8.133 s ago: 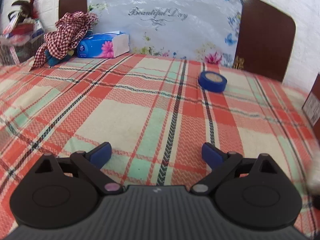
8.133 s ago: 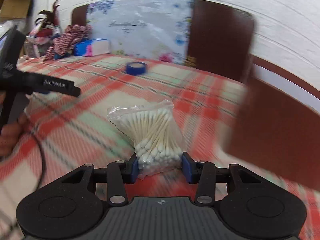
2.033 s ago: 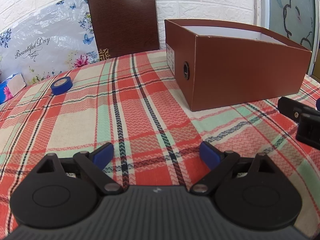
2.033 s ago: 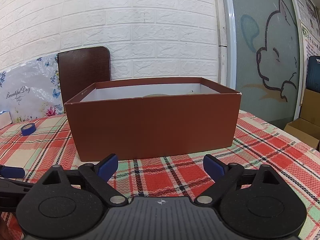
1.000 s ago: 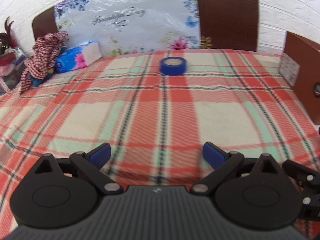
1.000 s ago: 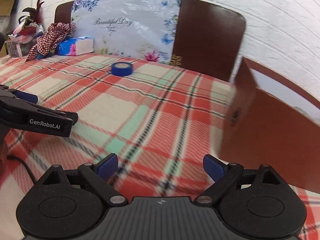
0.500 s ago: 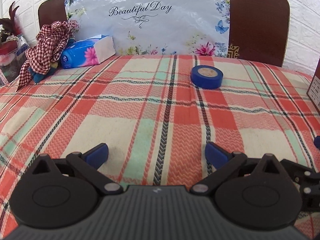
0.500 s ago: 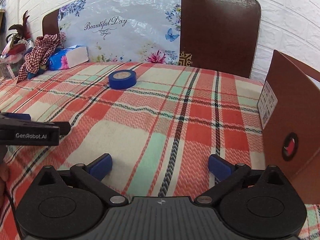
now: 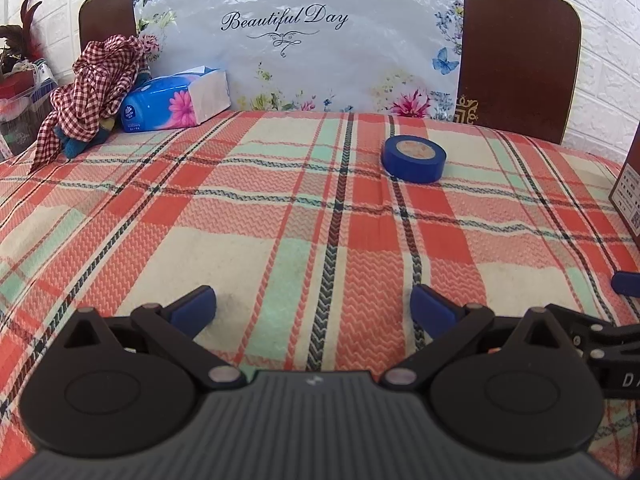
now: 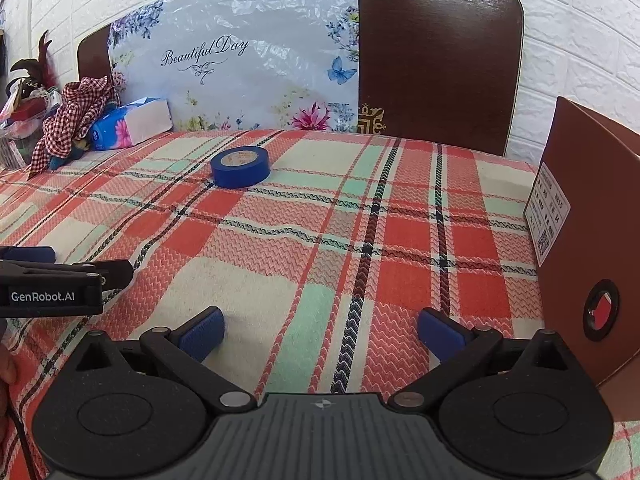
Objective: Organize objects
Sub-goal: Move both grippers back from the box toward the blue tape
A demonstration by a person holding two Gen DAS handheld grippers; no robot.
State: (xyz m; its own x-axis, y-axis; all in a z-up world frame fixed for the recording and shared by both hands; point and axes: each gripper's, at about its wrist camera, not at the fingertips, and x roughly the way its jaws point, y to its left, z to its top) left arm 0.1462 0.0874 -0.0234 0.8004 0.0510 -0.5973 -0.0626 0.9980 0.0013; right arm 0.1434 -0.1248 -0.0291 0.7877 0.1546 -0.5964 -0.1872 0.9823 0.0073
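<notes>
A blue roll of tape (image 9: pixel 414 159) (image 10: pixel 240 166) lies flat on the plaid tablecloth (image 9: pixel 248 216) (image 10: pixel 360 216), well ahead of both grippers. My left gripper (image 9: pixel 314 307) hovers low over the cloth, open, with nothing between its blue pads. My right gripper (image 10: pixel 322 332) is open just as wide and empty. A brown cardboard box (image 10: pixel 588 248) stands at its right, and the edge of the box (image 9: pixel 632 196) shows in the left wrist view. Each gripper shows in the other's view, the right gripper (image 9: pixel 608 332) beside the left and the left gripper (image 10: pixel 60 280) beside the right.
At the far left sit a blue tissue pack (image 9: pixel 176 102) (image 10: pixel 128 124) and a red checked cloth bundle (image 9: pixel 96 88) (image 10: pixel 72 114). A flowered plastic sheet (image 9: pixel 304 36) leans on dark chair backs (image 10: pixel 436 56) behind the table. Clutter (image 9: pixel 20 92) sits at the left edge.
Both views have swung from the brown box toward the far side of the table, so the tape roll looks nearer and sharper. In the last half second both grippers barely moved and stayed open.
</notes>
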